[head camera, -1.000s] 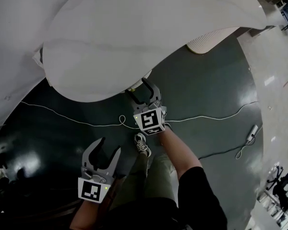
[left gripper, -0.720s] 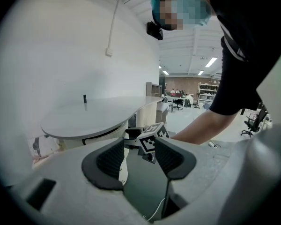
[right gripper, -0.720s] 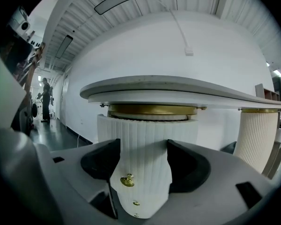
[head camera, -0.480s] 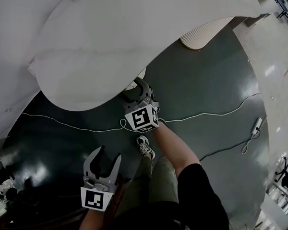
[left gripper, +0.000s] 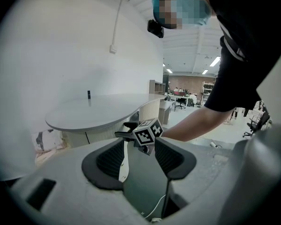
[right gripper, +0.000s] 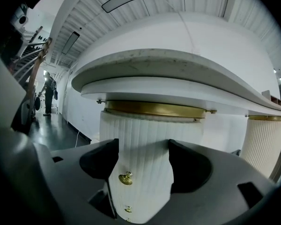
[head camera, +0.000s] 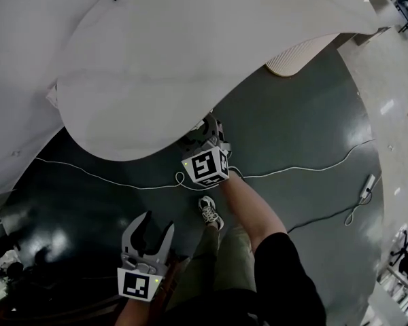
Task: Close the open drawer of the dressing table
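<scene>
The white dressing table (head camera: 190, 53) fills the top of the head view. Under its rim stands a fluted white drawer column (right gripper: 145, 144) with a brass knob (right gripper: 125, 178) and a smaller one (right gripper: 128, 209) below. My right gripper (head camera: 202, 133) reaches under the table's edge. Its jaws have just been opening and stand wide, the fluted front close ahead between them (right gripper: 143, 165), the pads not pressing on it. My left gripper (head camera: 149, 224) hangs open and empty over the dark floor. Past its jaws (left gripper: 140, 161) I see the right gripper's marker cube (left gripper: 147, 131).
A white cable (head camera: 292, 168) runs across the dark floor to a power strip (head camera: 367, 185). The person's shoe (head camera: 209, 212) is below the right gripper. A second fluted leg (head camera: 302, 53) stands at the right. Someone stands far off (right gripper: 49, 95).
The right gripper has gone slightly further in under the table's edge, so less of its jaws shows. The left gripper has kept its place.
</scene>
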